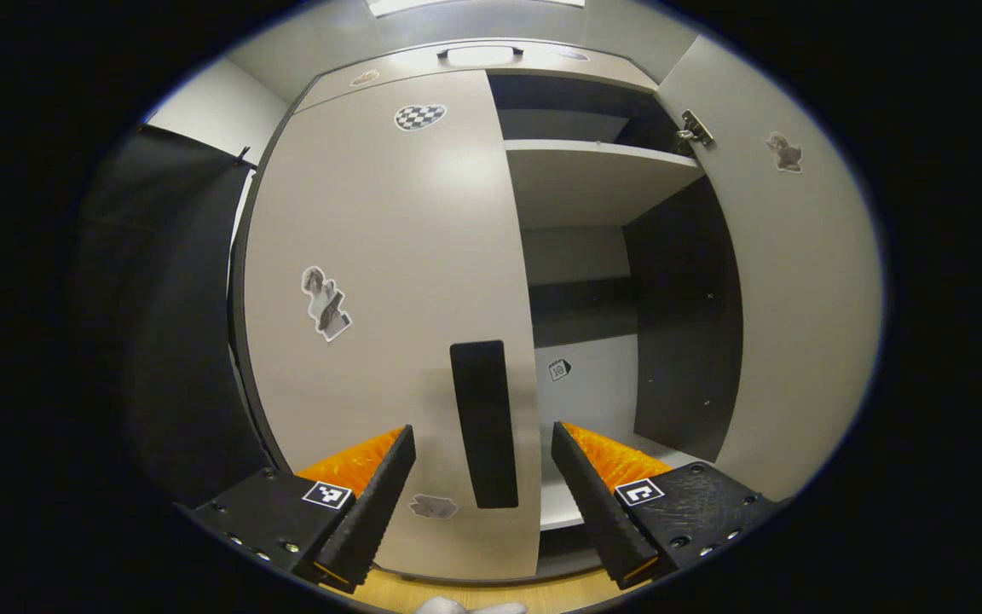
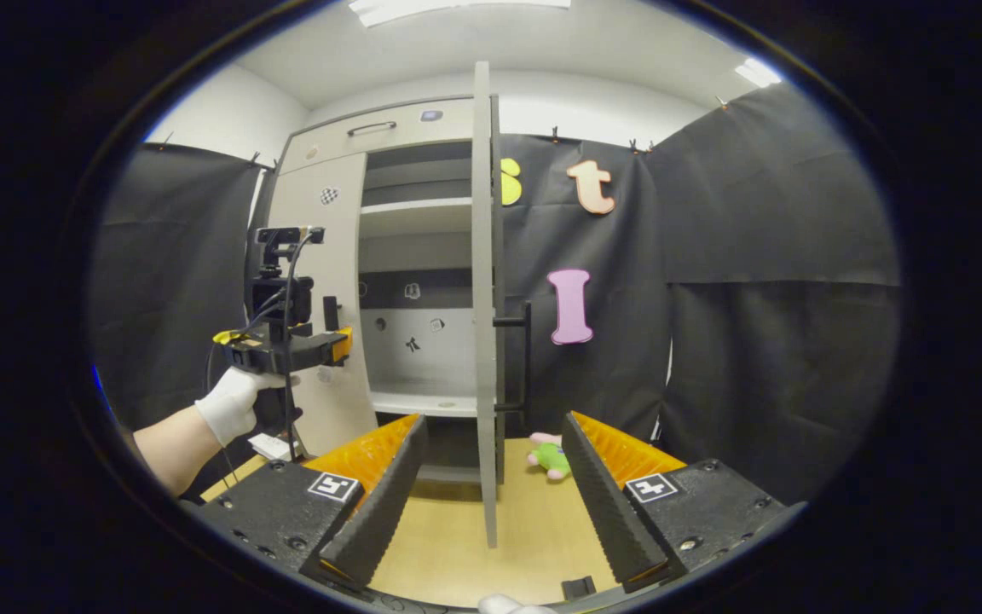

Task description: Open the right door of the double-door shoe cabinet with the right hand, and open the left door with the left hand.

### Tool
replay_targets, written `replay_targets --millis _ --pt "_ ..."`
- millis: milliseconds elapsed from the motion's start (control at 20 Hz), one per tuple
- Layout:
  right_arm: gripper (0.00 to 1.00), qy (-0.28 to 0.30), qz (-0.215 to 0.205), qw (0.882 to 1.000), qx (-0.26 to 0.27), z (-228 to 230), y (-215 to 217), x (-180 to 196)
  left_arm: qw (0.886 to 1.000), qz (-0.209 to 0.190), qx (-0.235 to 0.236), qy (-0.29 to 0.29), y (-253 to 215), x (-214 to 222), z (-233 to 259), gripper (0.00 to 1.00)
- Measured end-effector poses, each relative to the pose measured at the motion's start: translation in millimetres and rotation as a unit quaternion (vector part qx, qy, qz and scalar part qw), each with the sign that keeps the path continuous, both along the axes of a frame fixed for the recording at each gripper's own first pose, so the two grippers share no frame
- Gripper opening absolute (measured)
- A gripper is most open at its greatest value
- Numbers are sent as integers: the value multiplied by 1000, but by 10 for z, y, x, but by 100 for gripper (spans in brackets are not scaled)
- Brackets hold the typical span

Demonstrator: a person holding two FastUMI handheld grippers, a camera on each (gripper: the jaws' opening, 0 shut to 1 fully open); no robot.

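The beige left door (image 1: 389, 256) of the shoe cabinet is closed, and its black vertical handle (image 1: 483, 422) stands right between the spread fingers of my open left gripper (image 1: 482, 433). The right door (image 1: 798, 298) is swung wide open. In the right gripper view this right door (image 2: 482, 298) is edge-on, with its black bar handle (image 2: 525, 358) on the far side. My right gripper (image 2: 493, 422) is open, straddling the door's edge from a short way back and holding nothing. A gloved hand (image 2: 235, 401) holds the left gripper (image 2: 286, 345) up to the left door (image 2: 329, 273).
Bare shelves (image 1: 593, 170) show inside the open right half. A drawer front with a handle (image 2: 372, 128) tops the cabinet. A small green and pink plush toy (image 2: 549, 454) lies on the wooden floor (image 2: 457, 546) behind the open door. Black cloth hangs on both sides.
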State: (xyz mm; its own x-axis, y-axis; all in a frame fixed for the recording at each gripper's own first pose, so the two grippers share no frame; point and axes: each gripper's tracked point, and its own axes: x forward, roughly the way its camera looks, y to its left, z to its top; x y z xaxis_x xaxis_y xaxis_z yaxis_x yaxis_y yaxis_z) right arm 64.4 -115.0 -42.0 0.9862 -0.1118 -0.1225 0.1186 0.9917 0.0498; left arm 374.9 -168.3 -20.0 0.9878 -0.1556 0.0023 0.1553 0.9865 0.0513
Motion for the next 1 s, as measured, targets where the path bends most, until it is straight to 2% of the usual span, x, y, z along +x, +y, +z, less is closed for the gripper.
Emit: replay_targets --millis 100,150,200,250,300,350,450,500,550,650,700,750,850,1000 --pt "99 1 1 1000 2 0 -39 49 1000 -3 -1 8 -17 83 -48 96" --pt "99 1 2 1000 2 -2 -55 75 1000 -2 2 10 -16 123 -64 92" --pt "99 1 3 1000 2 -7 -68 98 1000 -5 4 12 -36 164 -90 86" --pt "99 2 4 1000 4 -6 -72 121 1000 -11 5 16 -61 179 -108 75" --pt "99 3 7 1000 6 -13 -67 139 1000 -13 4 19 -79 209 -138 70" --pt "99 2 9 1000 7 -10 -59 160 1000 -20 3 24 -109 252 -169 57" --pt "99 0 11 1000 6 -7 -58 178 1000 -25 2 17 -123 219 -140 45" --pt "99 -1 11 1000 6 -6 -67 187 999 -22 7 21 -123 240 -170 53" --pt "99 0 12 1000 7 -8 -66 204 1000 -23 2 19 -124 236 -160 35" --pt "99 1 15 1000 9 -33 -51 224 999 -20 -20 30 -105 242 -169 25" --pt "99 3 16 1000 9 -37 -40 230 999 -20 -22 37 -92 241 -187 12" --pt "99 3 19 1000 8 -36 -27 232 999 -13 -20 34 -81 209 -161 17" --pt "99 0 19 1000 5 2 -20 222 999 -13 -17 36 -84 221 -185 8" --pt "99 -6 19 1000 2 32 -21 209 999 -22 -21 39 -86 207 -179 4"
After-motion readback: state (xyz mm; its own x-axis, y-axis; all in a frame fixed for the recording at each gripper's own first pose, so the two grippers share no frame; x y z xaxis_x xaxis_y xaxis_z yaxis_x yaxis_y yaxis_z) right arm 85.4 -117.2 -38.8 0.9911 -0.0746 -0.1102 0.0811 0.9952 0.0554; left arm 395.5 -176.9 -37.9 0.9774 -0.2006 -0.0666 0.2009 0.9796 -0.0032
